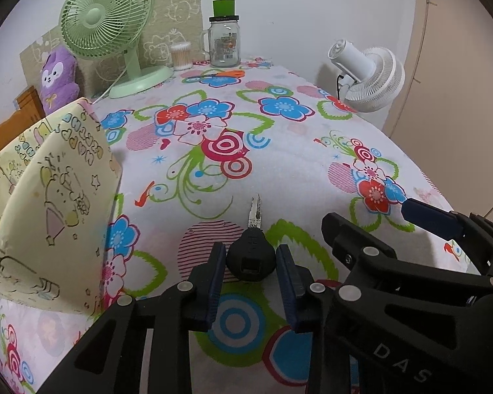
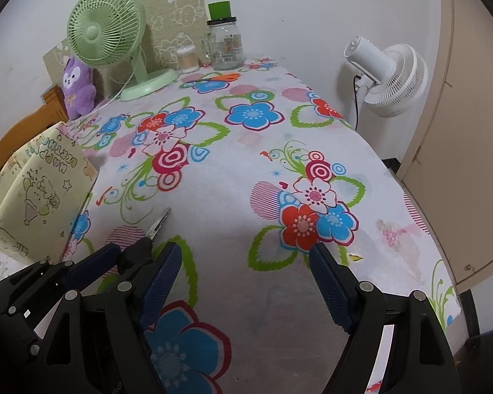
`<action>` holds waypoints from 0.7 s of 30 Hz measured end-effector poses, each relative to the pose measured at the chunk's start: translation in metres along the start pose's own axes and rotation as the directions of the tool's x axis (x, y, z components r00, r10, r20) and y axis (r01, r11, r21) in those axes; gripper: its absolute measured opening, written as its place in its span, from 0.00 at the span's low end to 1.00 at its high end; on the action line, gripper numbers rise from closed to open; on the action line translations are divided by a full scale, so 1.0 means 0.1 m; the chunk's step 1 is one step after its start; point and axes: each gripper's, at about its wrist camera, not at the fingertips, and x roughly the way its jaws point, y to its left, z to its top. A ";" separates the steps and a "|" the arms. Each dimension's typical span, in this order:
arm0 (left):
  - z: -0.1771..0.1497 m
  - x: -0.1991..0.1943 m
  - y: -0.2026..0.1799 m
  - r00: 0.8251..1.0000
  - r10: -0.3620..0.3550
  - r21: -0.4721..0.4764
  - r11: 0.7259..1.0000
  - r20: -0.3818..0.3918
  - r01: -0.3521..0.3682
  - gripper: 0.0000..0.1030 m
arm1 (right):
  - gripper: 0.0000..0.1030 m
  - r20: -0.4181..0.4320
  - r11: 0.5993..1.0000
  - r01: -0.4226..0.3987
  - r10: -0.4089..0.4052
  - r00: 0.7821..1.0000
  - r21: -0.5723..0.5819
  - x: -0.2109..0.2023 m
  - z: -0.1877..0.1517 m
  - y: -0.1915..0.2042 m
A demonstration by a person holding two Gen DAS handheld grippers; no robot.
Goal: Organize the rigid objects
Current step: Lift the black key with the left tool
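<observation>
**Key seated between the left jaws, blade pointing away**

The key (image 1: 251, 256) lies with its black head between the left gripper (image 1: 250, 269) jaws and its metal blade running straight ahead, away from the gripper. The jaws are closed in on the head; contact appears made on both sides, so the key is judged pinched. The left hand is the nearer; the right gripper (image 2: 246, 282) stands just beside it with jaws spread wide and empty. The key sits low over the flowered cloth (image 1: 289, 170) covering the table. A cream paper bag (image 1: 49, 197) stands near on the left. Fans, a jar and scissors stand well apart at the far end.
</observation>
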 end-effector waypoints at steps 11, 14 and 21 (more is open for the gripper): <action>-0.04 -0.19 0.08 1.000 0.008 -0.003 1.000 0.023 -0.008 0.30 | 0.80 0.021 1.000 -0.001 0.001 1.000 -0.015 -0.17 -0.02 0.13; -0.04 -0.25 0.10 0.999 0.012 -0.001 1.000 0.032 -0.012 0.30 | 0.80 0.030 1.000 0.000 0.000 1.000 -0.023 -0.23 -0.02 0.18; -0.03 -0.42 0.15 0.998 0.017 0.009 1.000 0.056 -0.017 0.30 | 0.80 0.050 0.999 0.001 0.001 0.999 -0.037 -0.37 0.02 0.28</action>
